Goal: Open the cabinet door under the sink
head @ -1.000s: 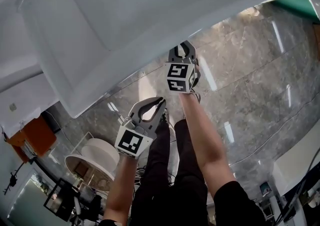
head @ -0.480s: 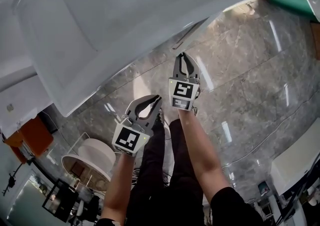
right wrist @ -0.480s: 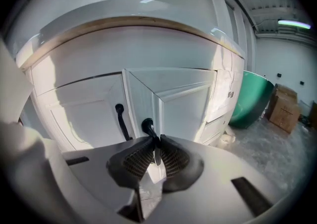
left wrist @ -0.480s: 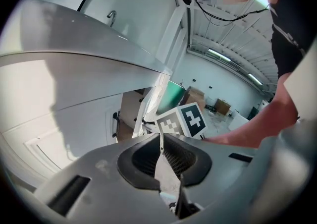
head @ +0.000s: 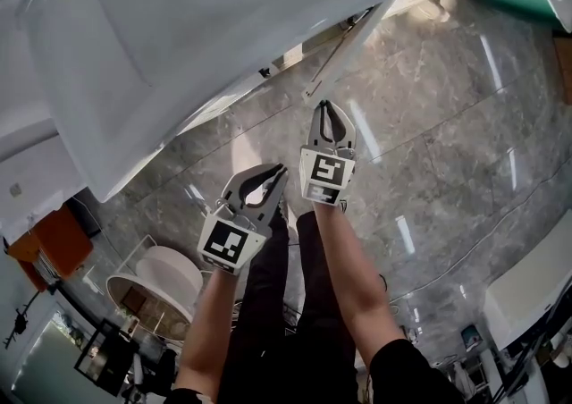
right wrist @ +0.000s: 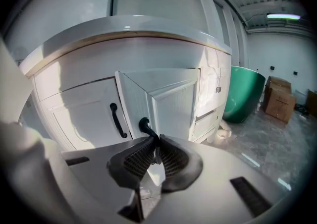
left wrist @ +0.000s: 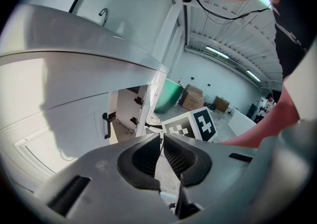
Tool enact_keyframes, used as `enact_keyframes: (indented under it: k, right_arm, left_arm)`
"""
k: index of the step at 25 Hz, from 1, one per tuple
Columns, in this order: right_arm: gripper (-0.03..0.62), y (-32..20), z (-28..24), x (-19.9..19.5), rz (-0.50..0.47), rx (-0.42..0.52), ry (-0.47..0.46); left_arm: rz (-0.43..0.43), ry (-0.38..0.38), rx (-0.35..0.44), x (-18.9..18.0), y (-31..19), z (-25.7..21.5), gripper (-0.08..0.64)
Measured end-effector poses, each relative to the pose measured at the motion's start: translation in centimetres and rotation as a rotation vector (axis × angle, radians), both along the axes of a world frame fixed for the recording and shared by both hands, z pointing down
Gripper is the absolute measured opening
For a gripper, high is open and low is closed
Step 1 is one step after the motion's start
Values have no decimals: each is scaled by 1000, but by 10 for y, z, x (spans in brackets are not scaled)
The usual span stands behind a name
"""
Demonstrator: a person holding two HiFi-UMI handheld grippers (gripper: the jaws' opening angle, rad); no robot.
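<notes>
Right gripper (right wrist: 156, 144) is clamped shut on the black handle (right wrist: 144, 124), low end I think. Cabinet door (right wrist: 171, 101) stands partly open. I'd pull along the hinge arc, wrist following, not straight back. Left gripper (left wrist: 161, 141) is closed on nothing.

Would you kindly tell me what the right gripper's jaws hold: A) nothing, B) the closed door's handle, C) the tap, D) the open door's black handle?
D: the right gripper is shut on the black handle of the cabinet door standing ajar.
</notes>
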State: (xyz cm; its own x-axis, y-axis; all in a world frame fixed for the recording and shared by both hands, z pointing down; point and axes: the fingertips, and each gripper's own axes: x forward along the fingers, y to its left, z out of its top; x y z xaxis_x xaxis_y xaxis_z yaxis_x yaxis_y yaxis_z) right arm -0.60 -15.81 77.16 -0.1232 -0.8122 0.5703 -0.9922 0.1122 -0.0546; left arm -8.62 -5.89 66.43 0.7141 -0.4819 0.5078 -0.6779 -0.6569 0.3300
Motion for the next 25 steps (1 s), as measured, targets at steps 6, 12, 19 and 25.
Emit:
enact_keyframes:
  k: [6, 12, 19, 25]
  right_arm:
    - [86, 12, -1, 20, 58, 7, 7]
    - [86, 27, 0, 50, 42, -13, 57]
    - [92, 33, -1, 65, -133, 0, 99]
    - [84, 40, -1, 98, -103, -5, 84]
  left_arm:
    - [12, -20, -1, -4, 8, 7, 29]
    - [33, -18, -11, 9, 8, 12, 29]
    - [96, -4, 6, 51, 5, 5, 29]
    - [106, -3, 4, 74, 7, -1, 29]
